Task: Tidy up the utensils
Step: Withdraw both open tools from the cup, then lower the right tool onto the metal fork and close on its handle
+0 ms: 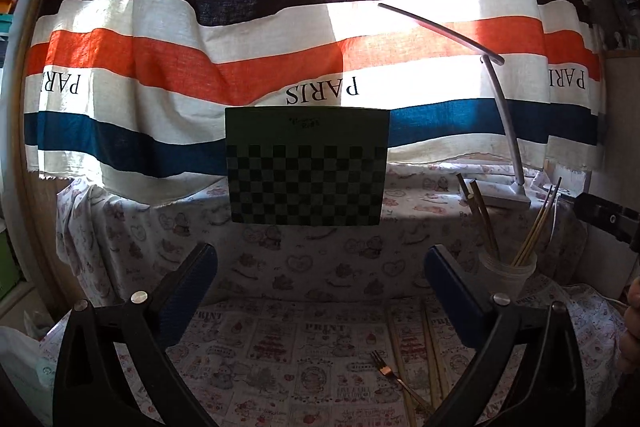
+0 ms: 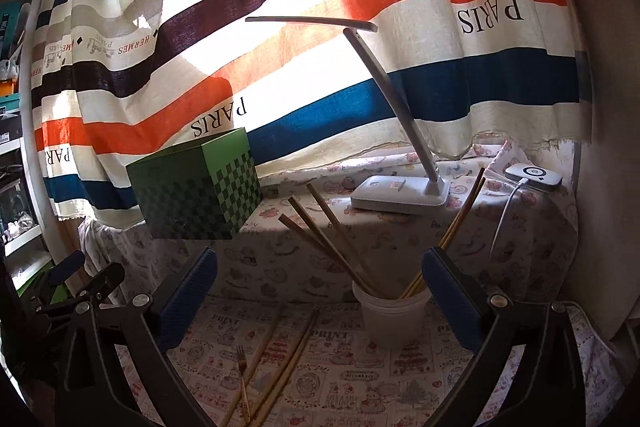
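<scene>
A white plastic cup [image 2: 394,319] stands on the printed tablecloth and holds several wooden chopsticks [image 2: 336,247] leaning outward. It also shows in the left wrist view [image 1: 506,273] at the right. A small gold fork [image 2: 242,375] and two loose chopsticks [image 2: 288,359] lie on the cloth in front of the cup; in the left wrist view the fork [image 1: 386,373] lies beside the chopsticks [image 1: 430,355]. My left gripper [image 1: 320,291] is open and empty above the cloth. My right gripper [image 2: 320,291] is open and empty, just before the cup.
A green checkered box [image 1: 306,167] stands on a raised ledge at the back, also in the right wrist view [image 2: 196,187]. A white desk lamp [image 2: 400,195] and a white charger [image 2: 534,177] with cable sit on the ledge. A striped curtain [image 1: 280,67] hangs behind.
</scene>
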### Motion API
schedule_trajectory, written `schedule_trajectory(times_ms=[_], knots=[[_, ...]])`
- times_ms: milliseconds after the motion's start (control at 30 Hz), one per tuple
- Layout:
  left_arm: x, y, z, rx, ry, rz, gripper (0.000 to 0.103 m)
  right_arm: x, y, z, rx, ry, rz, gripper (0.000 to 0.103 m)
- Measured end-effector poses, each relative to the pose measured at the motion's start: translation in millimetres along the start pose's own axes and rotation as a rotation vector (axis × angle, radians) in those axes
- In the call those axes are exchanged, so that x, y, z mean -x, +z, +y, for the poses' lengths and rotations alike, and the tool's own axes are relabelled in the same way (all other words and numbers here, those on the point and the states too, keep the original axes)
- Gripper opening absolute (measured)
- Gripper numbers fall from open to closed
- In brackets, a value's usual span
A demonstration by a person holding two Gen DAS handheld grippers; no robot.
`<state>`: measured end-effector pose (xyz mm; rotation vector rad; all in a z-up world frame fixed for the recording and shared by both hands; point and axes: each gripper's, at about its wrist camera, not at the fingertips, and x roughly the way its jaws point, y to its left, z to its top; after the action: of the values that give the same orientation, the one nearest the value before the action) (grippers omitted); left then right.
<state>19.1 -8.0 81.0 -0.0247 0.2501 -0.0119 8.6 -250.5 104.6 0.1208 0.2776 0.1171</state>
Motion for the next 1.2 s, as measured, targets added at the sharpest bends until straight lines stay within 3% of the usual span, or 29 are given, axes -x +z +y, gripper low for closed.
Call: schedule_trajectory(times_ms=[167, 333, 400, 600, 767, 833, 967, 1033, 1067, 1100, 1200], knots=[[-15, -20, 9, 0.030, -0.020, 0.092, 0.102, -11, -23, -3, -0.021, -0.046, 0.040, 0.103], [-34, -38, 7, 0.080, 0.004, 0.189, 0.102, -26, -39, -4, -0.066, 0.036, 0.146, 0.103], [-43, -47, 5, 0.067, 0.040, 0.223, 0.102, -32, -45, -1, -0.057, 0.056, 0.179, 0.103], [-57, -61, 1, -0.008, 0.095, 0.238, 0.102, -49, -62, 7, 0.016, -0.015, 0.215, 0.103], [-69, -60, 10, 0.048, -0.003, 0.365, 0.102, -70, -82, 9, -0.015, 0.001, 0.330, 0.103], [-67, -58, 14, 0.071, -0.004, 0.349, 0.102, -77, -89, 10, -0.052, 0.054, 0.389, 0.103], [-67, -57, 12, 0.023, 0.068, 0.316, 0.102, -80, -97, 11, -0.077, 0.103, 0.423, 0.103], [-69, -59, 13, 0.038, 0.050, 0.330, 0.102, -81, -99, 14, -0.072, 0.125, 0.428, 0.103], [-70, -60, 14, 0.043, 0.044, 0.339, 0.102, -83, -101, 17, -0.053, 0.122, 0.431, 0.101], [-70, -61, 13, 0.042, 0.045, 0.340, 0.102, -84, -103, 21, -0.025, 0.123, 0.439, 0.091], [-69, -63, 9, 0.017, 0.054, 0.316, 0.102, -84, -105, 30, 0.047, 0.166, 0.460, 0.075]])
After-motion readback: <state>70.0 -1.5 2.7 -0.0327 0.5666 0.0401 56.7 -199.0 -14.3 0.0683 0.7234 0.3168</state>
